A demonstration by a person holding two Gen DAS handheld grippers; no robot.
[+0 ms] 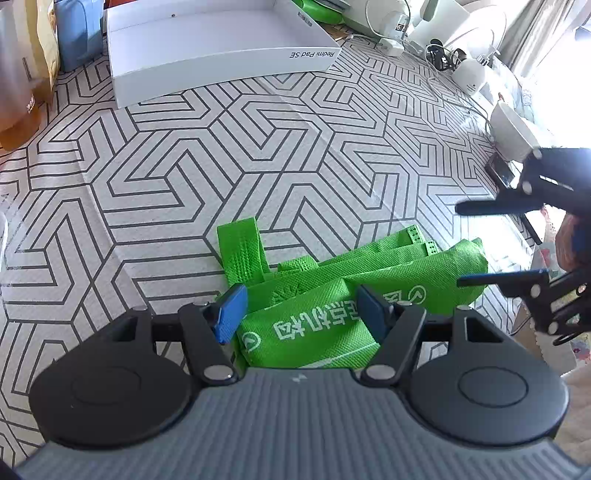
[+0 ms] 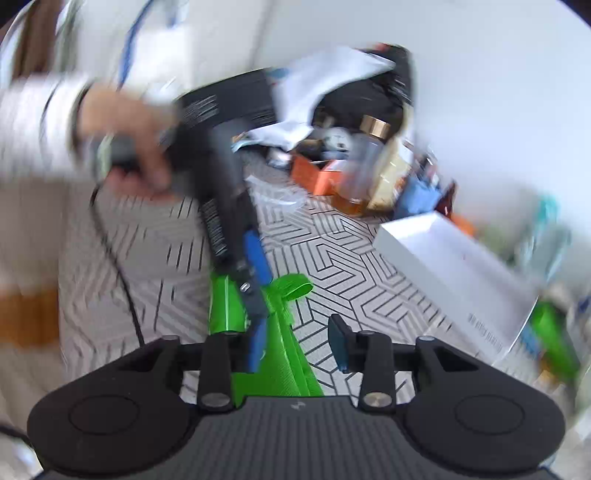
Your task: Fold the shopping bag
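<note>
Now we've got both grippers spread wide, left gripper (image 1: 301,312) straddling the green bag (image 1: 354,291) bunched at six o'clock on the tablecloth (image 1: 258,147); right gripper (image 2: 297,341) empty. It looks light and floppy, so pinch a corner.

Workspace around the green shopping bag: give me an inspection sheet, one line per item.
Surface: tablecloth with a black-and-white geometric pattern, lightly creased.
Job's things: green shopping bag lies crumpled, handles loose, not neatly folded.
Clutter: open white box, white bowl, amber bottle, blue container.
Grippers: left gripper open, fingers either side of a bag fold; right gripper open beside the bag.
Cables: white cables at the far edge; black cable trailing from the left gripper.
Surroundings: bright window with curtain; right view motion-blurred.
</note>
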